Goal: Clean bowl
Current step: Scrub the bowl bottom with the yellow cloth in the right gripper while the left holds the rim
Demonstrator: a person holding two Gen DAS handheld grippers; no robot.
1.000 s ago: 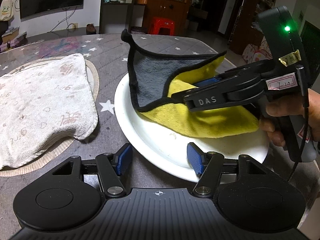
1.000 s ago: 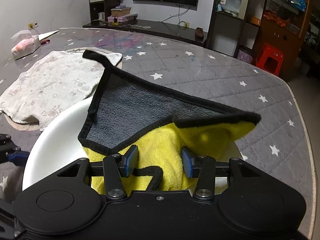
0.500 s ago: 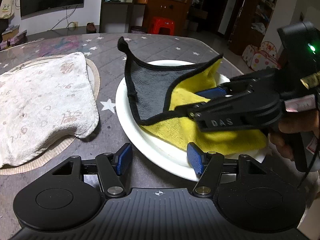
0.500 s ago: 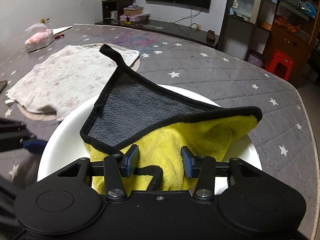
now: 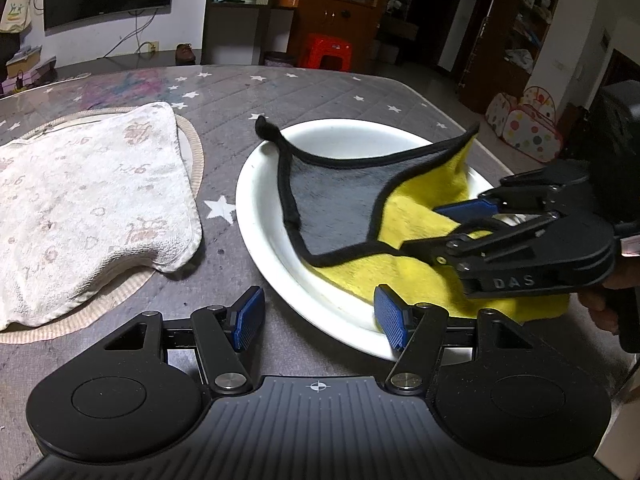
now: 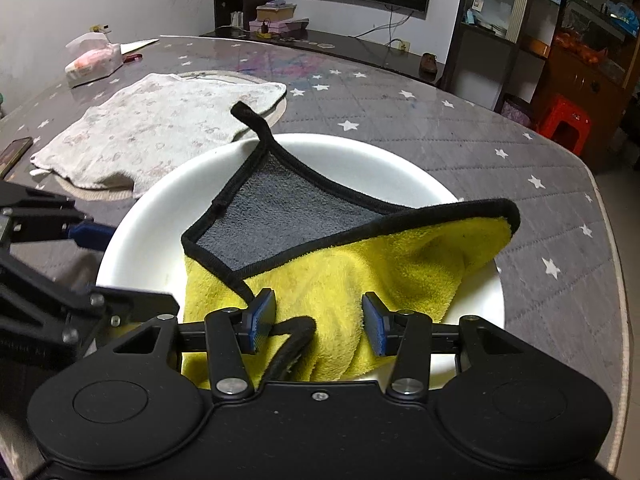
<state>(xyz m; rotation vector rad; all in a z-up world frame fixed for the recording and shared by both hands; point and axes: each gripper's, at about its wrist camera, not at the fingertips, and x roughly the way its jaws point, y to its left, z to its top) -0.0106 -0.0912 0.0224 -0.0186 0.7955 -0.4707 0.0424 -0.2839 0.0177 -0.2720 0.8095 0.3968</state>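
The white bowl (image 5: 256, 216) sits on the star-patterned table cover (image 5: 320, 92), near the table's right-hand corner as the left wrist view shows it. A yellow and grey cloth (image 6: 360, 272) lies inside the bowl, one black-trimmed corner folded up so the grey side shows, its loop tab standing above the far rim. The right gripper (image 6: 318, 320) is clenched on a bunched fold of the yellow cloth, with its pads pressing the fabric between them and the gripper tilted down into the bowl. The left gripper (image 5: 320, 316) straddles the near rim, one blue pad outside the wall and one inside; the pads appear to bear on the rim, but the contact is not plain enough to confirm a clamp. Judgement: the wiping step is in hand, the cloth being dragged over the inner surface while the bowl is steadied. The next move calls for a sweep toward the bare left and far parts of the bowl, with steady downward pressure and the folded corner kept from riding over the rim. Edges: the table edge lies close beyond the bowl on the right side, so a hard push that way could shift the bowl toward it. A pale towel (image 5: 88, 200) on a round mat lies just beside the bowl on the left, not touching. Open cover remains beyond the far rim.
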